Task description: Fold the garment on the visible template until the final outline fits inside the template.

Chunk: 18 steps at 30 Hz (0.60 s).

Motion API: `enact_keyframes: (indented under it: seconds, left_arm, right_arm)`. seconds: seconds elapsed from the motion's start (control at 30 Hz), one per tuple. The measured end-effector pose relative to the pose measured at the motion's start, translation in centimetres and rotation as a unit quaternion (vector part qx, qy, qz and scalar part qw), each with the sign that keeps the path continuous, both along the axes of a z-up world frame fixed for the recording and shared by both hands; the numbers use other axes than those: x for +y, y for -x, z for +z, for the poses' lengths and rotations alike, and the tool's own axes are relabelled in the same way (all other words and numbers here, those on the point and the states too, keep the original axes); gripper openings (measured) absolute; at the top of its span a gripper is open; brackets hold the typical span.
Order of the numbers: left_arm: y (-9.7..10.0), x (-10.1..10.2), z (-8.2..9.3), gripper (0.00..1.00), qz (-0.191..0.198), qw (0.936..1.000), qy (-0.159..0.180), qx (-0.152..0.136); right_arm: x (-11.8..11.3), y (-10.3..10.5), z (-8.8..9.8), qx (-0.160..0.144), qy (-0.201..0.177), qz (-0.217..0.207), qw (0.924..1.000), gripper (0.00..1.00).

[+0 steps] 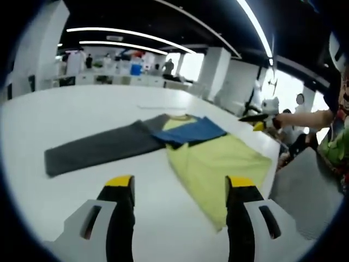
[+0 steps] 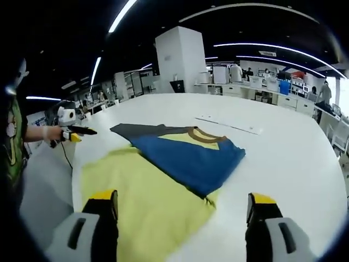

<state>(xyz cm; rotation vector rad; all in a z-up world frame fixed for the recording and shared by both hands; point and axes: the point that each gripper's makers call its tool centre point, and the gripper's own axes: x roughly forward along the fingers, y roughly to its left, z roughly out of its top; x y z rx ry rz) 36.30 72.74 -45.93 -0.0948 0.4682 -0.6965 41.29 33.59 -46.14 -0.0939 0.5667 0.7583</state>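
Both our claws, the left gripper (image 1: 180,188) and the right gripper (image 2: 182,204), are wide apart and hold nothing, while the yellow shirt (image 2: 139,196) lies on the white table (image 2: 283,153) with one blue sleeve (image 2: 188,155) folded in, so we think more folds are left.

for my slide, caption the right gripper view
Open right gripper hovers over a yellow T-shirt with its blue sleeve folded inward on a white table.

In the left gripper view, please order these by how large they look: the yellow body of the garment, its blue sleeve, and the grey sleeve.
1. Yellow body, clearly largest.
2. Grey sleeve, long and flat.
3. Blue sleeve, smallest; it lies folded and farther from the camera, so its true size is unsure.
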Motion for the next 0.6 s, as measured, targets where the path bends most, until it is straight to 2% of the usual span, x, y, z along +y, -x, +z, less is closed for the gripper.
enact_keyframes:
  seconds: [0.2,0.27,0.33,0.43,0.6]
  left_arm:
    - [-2.4,2.2,0.1,0.63,0.024,0.9997,-0.003,-0.007]
    - [-3.4,3.1,0.1,0.62,0.04,0.9992,0.001,-0.009]
    - [-4.4,4.5,0.1,0.61,0.074,0.9972,0.008,-0.009]
    - [-5.8,7.1,-0.2,0.59,0.105,0.9944,0.001,-0.016]
    - [-7.2,9.2,-0.4,0.59,0.128,0.9916,-0.005,-0.017]
  right_arm:
    - [0.1,0.6,0.3,0.001,-0.002,-0.004,1.0,0.98]
    - [0.0,0.9,0.2,0.002,0.0,-0.005,1.0,0.98]
    - [-0.2,1.1,0.2,0.003,0.002,-0.007,1.0,0.97]
    - [-0.1,1.7,0.3,0.003,-0.001,-0.009,1.0,0.97]
    - [-0.3,2.3,0.2,0.007,0.001,-0.011,0.9999,0.97]
